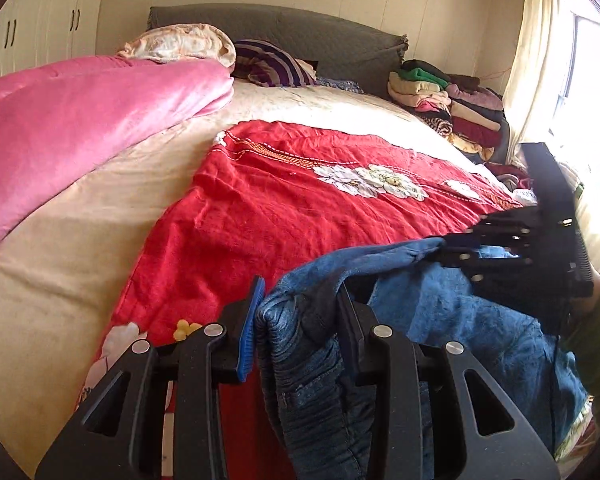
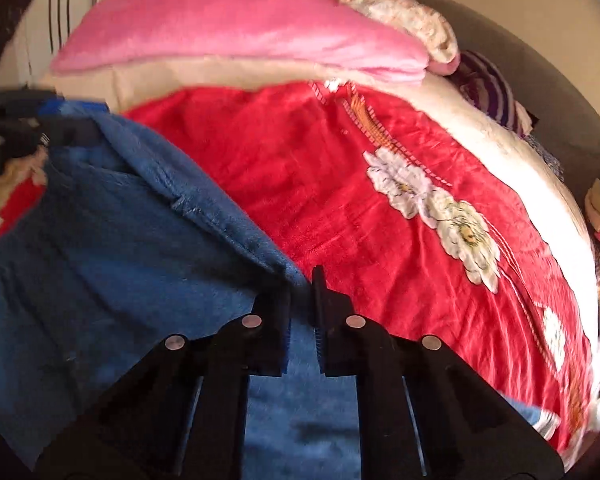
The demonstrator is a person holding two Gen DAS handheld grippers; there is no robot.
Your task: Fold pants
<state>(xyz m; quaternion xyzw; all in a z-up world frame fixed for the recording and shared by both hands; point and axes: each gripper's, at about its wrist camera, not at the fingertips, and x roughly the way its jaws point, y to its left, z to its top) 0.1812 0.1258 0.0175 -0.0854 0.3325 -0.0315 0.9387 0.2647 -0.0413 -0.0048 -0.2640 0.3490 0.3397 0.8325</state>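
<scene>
A: What has the left gripper (image 1: 298,322) got?

B: Its two black fingers, one with a blue ribbed pad, are clamped on a thick bunched fold of the blue denim pants (image 1: 480,344). The jaws stand partly apart only because the wad of cloth fills them.

A: And the right gripper (image 2: 302,312)?

B: Closed down tight on the edge of the same pants (image 2: 112,240), with only a thin layer pinched between the fingers. From the left wrist view it shows to the right (image 1: 452,246), gripping the raised hem.

A: Why hold at two points?

B: I'd judge it is to lift and stretch one edge so the cloth can be spread or carried over into a fold. The pants hang near, above the red flowered bedspread (image 1: 284,208).

A: How many things are there?

B: One pair of pants and two grippers. Farther off lies one pink plush quilt (image 1: 84,120) at the left, one purple striped pillow (image 1: 272,64) by the headboard, and one heap of folded clothes (image 1: 448,100) at the far right.
</scene>
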